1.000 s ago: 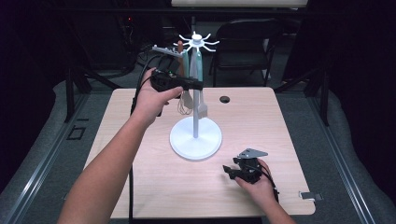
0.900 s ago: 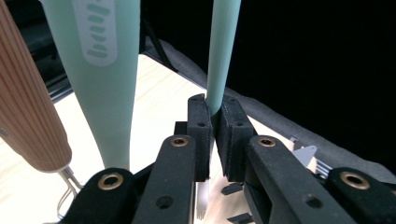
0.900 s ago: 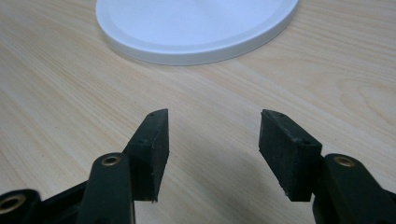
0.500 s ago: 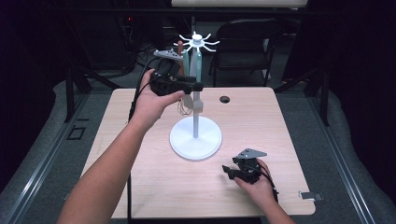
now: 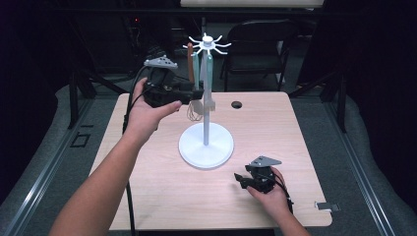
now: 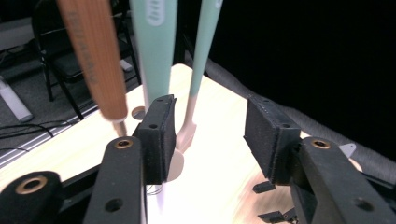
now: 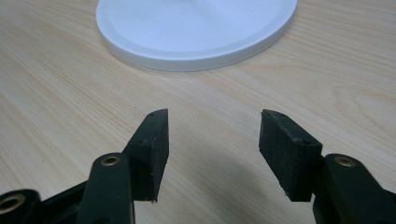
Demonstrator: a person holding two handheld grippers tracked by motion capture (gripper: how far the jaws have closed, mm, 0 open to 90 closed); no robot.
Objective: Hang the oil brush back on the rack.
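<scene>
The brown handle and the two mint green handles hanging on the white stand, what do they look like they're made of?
The brown handle looks like wood or bamboo: matte, warm tone, with faint lettering stamped along it. The mint green handles look like smooth plastic or silicone, evenly coloured with a slight sheen; one turns beige at its lower end. The white stand appears to be glossy plastic or painted metal.

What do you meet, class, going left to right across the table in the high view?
Left tool, held up by the hanging utensils → white stand → small black hole in the table → right tool resting low → metal clip.
</scene>
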